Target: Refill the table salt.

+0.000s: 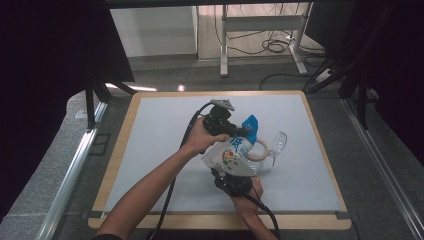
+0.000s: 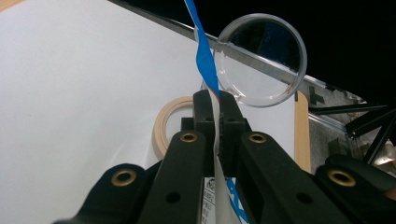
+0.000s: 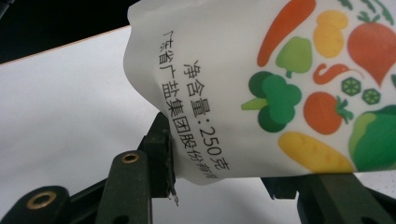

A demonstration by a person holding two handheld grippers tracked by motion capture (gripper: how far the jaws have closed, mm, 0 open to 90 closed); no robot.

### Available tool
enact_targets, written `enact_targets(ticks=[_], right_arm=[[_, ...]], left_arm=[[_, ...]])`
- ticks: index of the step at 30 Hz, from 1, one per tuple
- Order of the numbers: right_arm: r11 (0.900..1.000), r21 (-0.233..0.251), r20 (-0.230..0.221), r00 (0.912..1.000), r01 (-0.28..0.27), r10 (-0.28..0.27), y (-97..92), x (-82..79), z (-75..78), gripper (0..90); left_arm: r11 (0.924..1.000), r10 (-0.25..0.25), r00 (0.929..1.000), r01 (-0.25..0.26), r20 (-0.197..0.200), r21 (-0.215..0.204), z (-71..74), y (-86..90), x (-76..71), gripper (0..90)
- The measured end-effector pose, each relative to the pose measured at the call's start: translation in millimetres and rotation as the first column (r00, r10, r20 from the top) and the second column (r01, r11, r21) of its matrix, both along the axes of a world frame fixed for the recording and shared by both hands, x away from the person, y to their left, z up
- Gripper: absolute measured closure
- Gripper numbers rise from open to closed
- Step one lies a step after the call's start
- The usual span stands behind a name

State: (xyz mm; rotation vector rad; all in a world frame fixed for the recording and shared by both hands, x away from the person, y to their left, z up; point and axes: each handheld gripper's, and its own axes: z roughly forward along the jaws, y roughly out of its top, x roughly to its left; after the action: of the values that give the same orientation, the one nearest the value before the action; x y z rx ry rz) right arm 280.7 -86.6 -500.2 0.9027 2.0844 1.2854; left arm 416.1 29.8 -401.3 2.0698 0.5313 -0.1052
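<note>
My right gripper point(image 1: 231, 181) sits nearest me at the table's front. Its jaws stand partly open, and they clamp the bottom end of the white pouch point(image 1: 231, 156). In the right gripper view the black jaws press either side of the pouch point(image 3: 261, 93).

Print readable there: "净含量:250克", with a second line of Chinese characters beside it that I read only in part. Beside the writing are cartoon vegetables: carrot, broccoli, tomato, pepper, a red radish.

The pouch hangs tilted above the grey mat point(image 1: 160, 150), between my two hands.

Farther out, my left gripper point(image 1: 235, 131) is shut tight on the pouch's blue top edge point(image 1: 250, 125). In the left gripper view the jaws meet with just the thin blue-and-white film point(image 2: 205, 60) pinched between them.

Beyond the jaws, a pale wooden ring point(image 2: 164, 126) lies flat on the mat. Just past it a clear glass point(image 2: 261, 60) is tipped, mouth facing the left gripper's camera.

In the high view the ring point(image 1: 260, 150) and glass point(image 1: 277, 142) sit just right of the pouch.
</note>
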Motion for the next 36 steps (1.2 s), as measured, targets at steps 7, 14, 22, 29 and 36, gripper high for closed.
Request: enact_targets(ticks=[7,14,22,29,36], right_arm=[[0.9997,0.019,-0.012,0.9998,-0.017,0.017,-1.0,0.0,1.5,53.9],[0.9992,0.034,-0.01,0.9997,-0.021,0.022,-3.7,-0.4,3.6,53.9],[0.9983,0.049,-0.015,0.9994,-0.032,0.033,-6.8,0.0,4.5,54.1],[0.9972,0.071,-0.019,0.9996,-0.022,0.023,-5.2,-1.2,6.1,54.3],[0.9967,0.081,-0.023,0.9997,0.005,-0.003,-3.6,0.6,8.3,54.3]], left_arm=[[1.0,-0.001,0.9999,0.001,-0.011,0.005,0.4,0.7,2.2,89.9],[0.9996,-0.018,0.9998,0.018,0.001,0.022,3.5,-2.2,3.2,89.9],[0.9993,-0.027,0.9996,0.027,-0.002,0.027,2.5,-3.9,5.5,89.8],[0.9993,-0.034,0.9994,0.034,-0.009,0.019,2.0,-7.2,6.3,89.8],[0.9989,-0.038,0.9993,0.038,-0.005,0.027,0.9,-12.6,9.2,89.9]])
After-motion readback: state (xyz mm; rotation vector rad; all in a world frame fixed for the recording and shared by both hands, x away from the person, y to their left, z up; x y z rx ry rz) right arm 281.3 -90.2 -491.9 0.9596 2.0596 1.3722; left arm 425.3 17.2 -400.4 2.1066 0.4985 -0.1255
